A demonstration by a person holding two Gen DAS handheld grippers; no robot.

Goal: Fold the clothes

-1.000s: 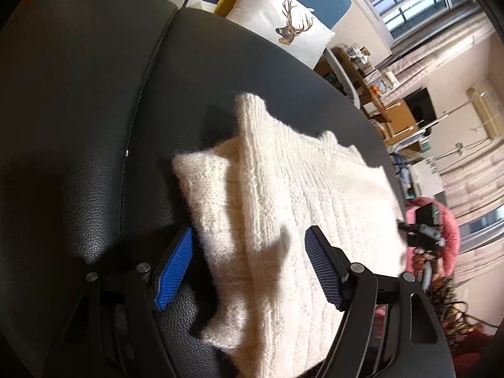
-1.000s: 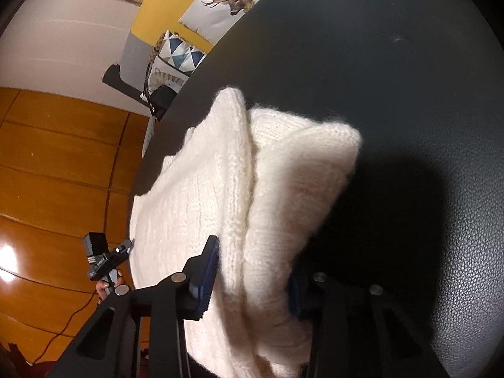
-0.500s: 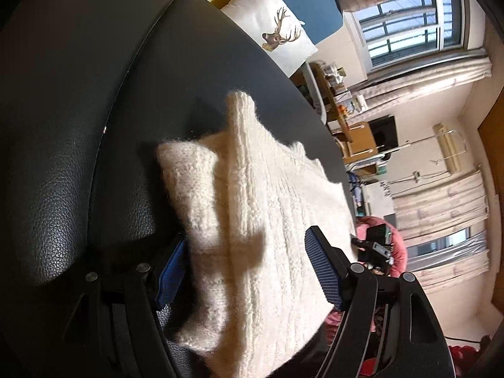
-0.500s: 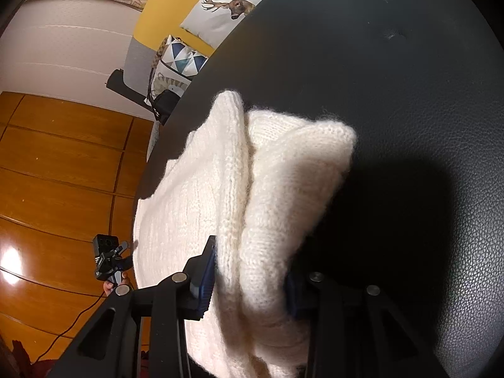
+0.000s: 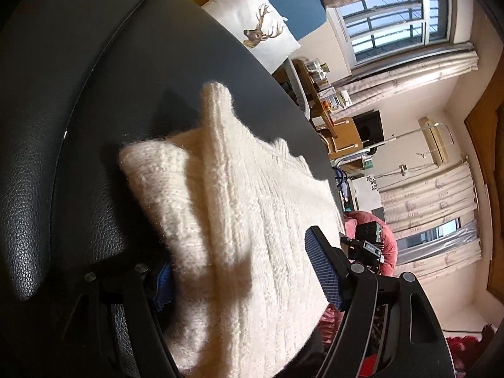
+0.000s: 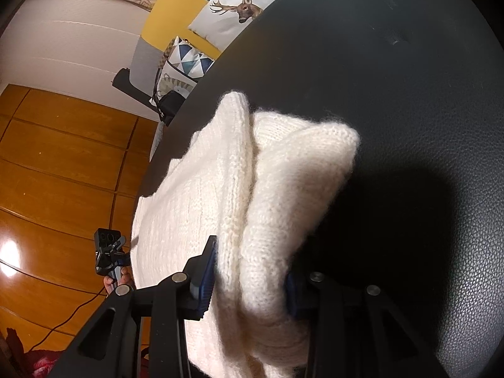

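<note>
A cream knit sweater [image 5: 239, 189], folded into a thick bundle, lies on a black leather seat [image 5: 94, 94]. My left gripper [image 5: 239, 258] straddles one end of it with the jaws wide. The sweater's edge covers most of the left pad, while the right pad [image 5: 324, 271] shows its bare blue face beside the knit. My right gripper [image 6: 252, 261] is shut on the doubled fold of the sweater [image 6: 267, 204], both pads sunk into the wool. The fold's corner sticks up from the seat [image 6: 409, 63].
A deer-print cushion [image 5: 261, 31] leans past the seat's far edge, with a window and curtains behind it. A pink sleeve [image 5: 387, 239] shows beside the sweater. Wooden cupboard doors [image 6: 63, 157] and a patterned cushion [image 6: 186, 63] lie off to the left of the seat.
The left wrist view has swung, showing more of the room. The sweater's edge now covers the left gripper's left pad. The right gripper keeps the same grip on the fold.
</note>
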